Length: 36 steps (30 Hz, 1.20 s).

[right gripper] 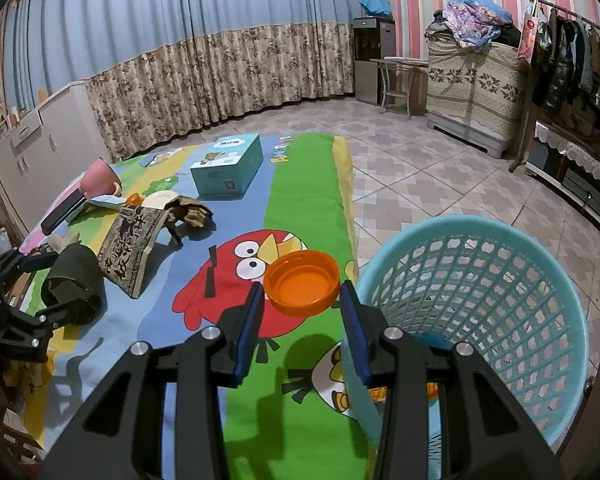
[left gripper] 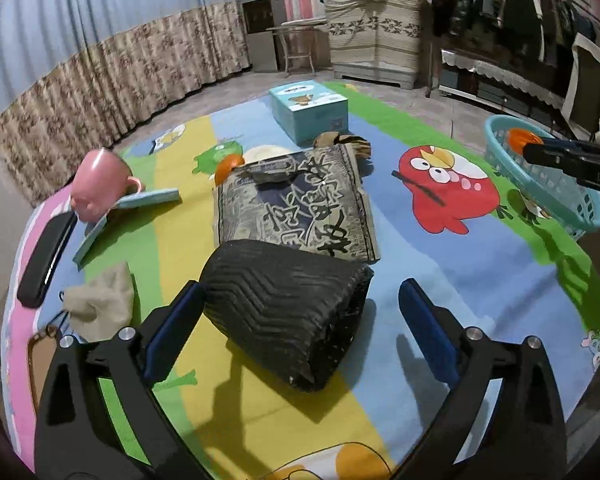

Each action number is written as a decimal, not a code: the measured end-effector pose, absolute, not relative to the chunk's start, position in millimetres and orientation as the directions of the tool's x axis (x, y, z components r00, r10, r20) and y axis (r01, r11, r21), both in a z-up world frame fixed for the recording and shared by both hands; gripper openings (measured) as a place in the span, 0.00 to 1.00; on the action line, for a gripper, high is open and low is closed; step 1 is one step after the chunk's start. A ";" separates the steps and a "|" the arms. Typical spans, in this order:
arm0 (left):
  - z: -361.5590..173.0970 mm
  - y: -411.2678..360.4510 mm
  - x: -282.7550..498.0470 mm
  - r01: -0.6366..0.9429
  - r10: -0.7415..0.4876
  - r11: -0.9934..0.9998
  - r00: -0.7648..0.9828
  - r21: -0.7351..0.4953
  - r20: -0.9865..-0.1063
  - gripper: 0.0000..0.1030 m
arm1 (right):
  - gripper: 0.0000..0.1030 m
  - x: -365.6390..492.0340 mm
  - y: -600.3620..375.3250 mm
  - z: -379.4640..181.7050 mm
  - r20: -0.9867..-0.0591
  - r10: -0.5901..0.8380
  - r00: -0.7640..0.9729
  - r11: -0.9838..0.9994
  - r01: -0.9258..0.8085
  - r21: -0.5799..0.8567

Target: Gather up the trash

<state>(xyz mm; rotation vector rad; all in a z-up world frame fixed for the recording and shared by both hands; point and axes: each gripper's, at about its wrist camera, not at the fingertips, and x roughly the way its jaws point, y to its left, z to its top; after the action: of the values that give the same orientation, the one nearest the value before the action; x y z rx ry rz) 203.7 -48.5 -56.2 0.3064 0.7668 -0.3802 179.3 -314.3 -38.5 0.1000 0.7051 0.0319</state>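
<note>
My right gripper (right gripper: 302, 298) is shut on an orange bottle cap (right gripper: 303, 281) and holds it above the mat, just left of the rim of a light blue mesh basket (right gripper: 480, 280). In the left wrist view the cap (left gripper: 516, 138) shows over the basket (left gripper: 540, 184). My left gripper (left gripper: 300, 300) is open, its fingers on either side of a black ribbed pad (left gripper: 288, 312) lying on the mat. Behind the pad lies a grey printed bag (left gripper: 300, 208).
On the cartoon mat (left gripper: 420, 280) lie a teal box (left gripper: 310, 110), a pink cup (left gripper: 96, 184), a black case (left gripper: 46, 256), a beige cloth (left gripper: 100, 304), an orange piece (left gripper: 226, 166) and brown scraps (right gripper: 192, 210). Tiled floor (right gripper: 440, 176) lies beyond.
</note>
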 end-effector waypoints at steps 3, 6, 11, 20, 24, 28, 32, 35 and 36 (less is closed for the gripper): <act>-55.5 -51.5 206.0 0.427 -0.205 0.892 0.673 0.148 -0.711 0.83 | 0.38 179.2 -315.0 -38.6 -0.644 0.064 0.762 0.995 0.004 0.103; -48.2 -51.4 207.9 0.419 -0.202 0.894 0.693 0.158 -0.692 0.63 | 0.38 179.4 -315.0 -38.6 -0.644 0.061 0.763 0.995 0.004 0.098; -42.7 -46.7 221.2 0.378 -0.177 0.915 0.694 0.144 -0.698 0.33 | 0.38 178.0 -319.3 -36.5 -0.636 0.052 0.770 0.995 0.011 0.095; -28.4 -50.4 221.3 0.330 -0.153 0.934 0.715 0.136 -0.682 0.12 | 0.38 171.2 -336.0 -28.4 -0.616 0.033 0.787 0.992 0.048 0.114; -10.2 -62.9 210.8 0.341 -0.159 0.926 0.739 0.160 -0.655 0.12 | 0.38 164.4 -349.1 -20.0 -0.597 0.006 0.802 0.990 0.078 0.114; 9.3 -83.5 203.3 0.361 -0.183 0.916 0.764 0.175 -0.618 0.12 | 0.38 153.6 -372.1 -10.1 -0.576 -0.044 0.816 0.984 0.136 0.118; 27.6 -121.0 197.5 0.409 -0.247 0.897 0.781 0.171 -0.574 0.12 | 0.38 138.4 -399.6 -4.1 -0.564 -0.109 0.818 0.971 0.209 0.115; 33.2 -152.7 195.4 0.446 -0.297 0.882 0.778 0.154 -0.554 0.12 | 0.38 126.6 -420.6 -0.2 -0.561 -0.181 0.808 0.957 0.276 0.090; 33.4 -161.9 193.9 0.459 -0.313 0.876 0.775 0.150 -0.549 0.12 | 0.38 121.8 -429.7 0.7 -0.560 -0.200 0.804 0.951 0.298 0.088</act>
<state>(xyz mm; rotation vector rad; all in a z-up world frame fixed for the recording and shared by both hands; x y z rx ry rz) 193.9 -161.9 33.4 0.2846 0.5395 -0.4239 121.8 -429.7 0.7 0.1756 0.5787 -0.2679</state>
